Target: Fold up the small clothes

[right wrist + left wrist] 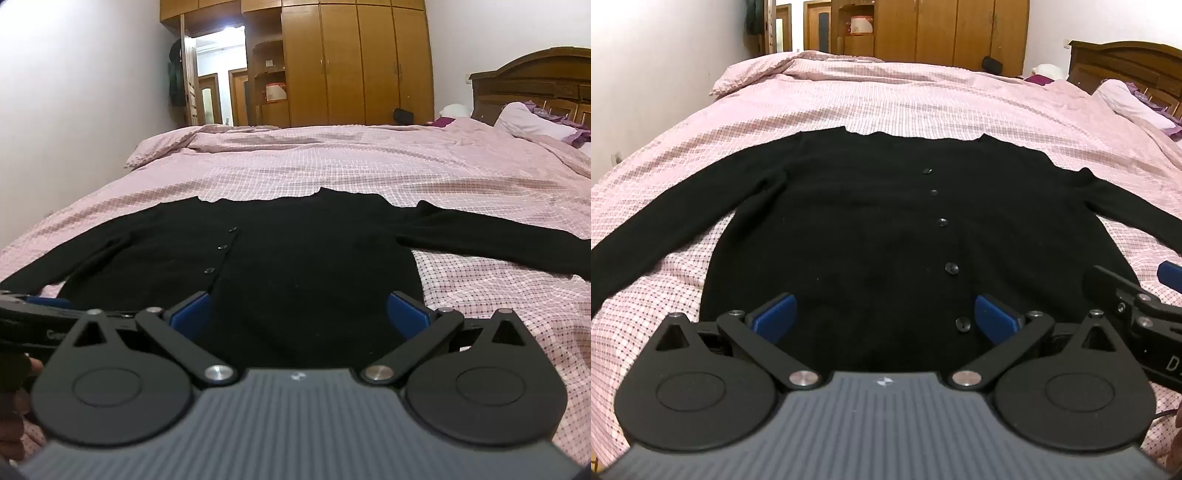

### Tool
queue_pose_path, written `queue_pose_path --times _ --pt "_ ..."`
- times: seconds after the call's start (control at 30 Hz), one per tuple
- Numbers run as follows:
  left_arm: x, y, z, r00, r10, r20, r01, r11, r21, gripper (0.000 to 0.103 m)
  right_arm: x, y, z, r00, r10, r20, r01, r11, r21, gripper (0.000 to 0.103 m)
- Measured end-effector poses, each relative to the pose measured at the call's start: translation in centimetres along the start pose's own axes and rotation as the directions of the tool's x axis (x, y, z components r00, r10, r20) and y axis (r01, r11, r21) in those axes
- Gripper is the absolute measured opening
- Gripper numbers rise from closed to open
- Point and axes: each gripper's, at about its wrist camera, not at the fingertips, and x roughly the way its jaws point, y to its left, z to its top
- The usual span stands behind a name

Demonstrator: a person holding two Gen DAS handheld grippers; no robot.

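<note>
A black buttoned cardigan (871, 221) lies flat on the pink checked bedcover (923, 107), front up, hem nearest me, both sleeves spread sideways. My left gripper (884, 314) hovers over the hem near the button row, jaws wide open, nothing between the blue pads (775, 314). The right gripper's fingers (1137, 295) show at the right edge of the left wrist view. In the right wrist view the cardigan (314, 258) fills the foreground on the bedcover (369, 166). My right gripper (299, 314) stands open over the hem's right half, holding nothing. The left gripper's black arm (40, 317) shows at the left edge.
A wooden wardrobe (354, 62) and an open doorway (218, 81) stand beyond the bed's far side. A dark wooden headboard (535, 88) with pillows (528, 120) is at the right. A hand (14, 402) shows at the lower left of the right wrist view.
</note>
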Motion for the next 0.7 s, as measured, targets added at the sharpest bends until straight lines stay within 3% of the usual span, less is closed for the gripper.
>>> queue_pose_path --times 0.7 --pt "0.18 0.34 -0.07 1.0 0.001 -0.002 -0.001 1.0 -0.021 0.103 0.26 -0.22 -0.16 1.0 0.001 -0.007 -0.001 1.0 0.013 0.103"
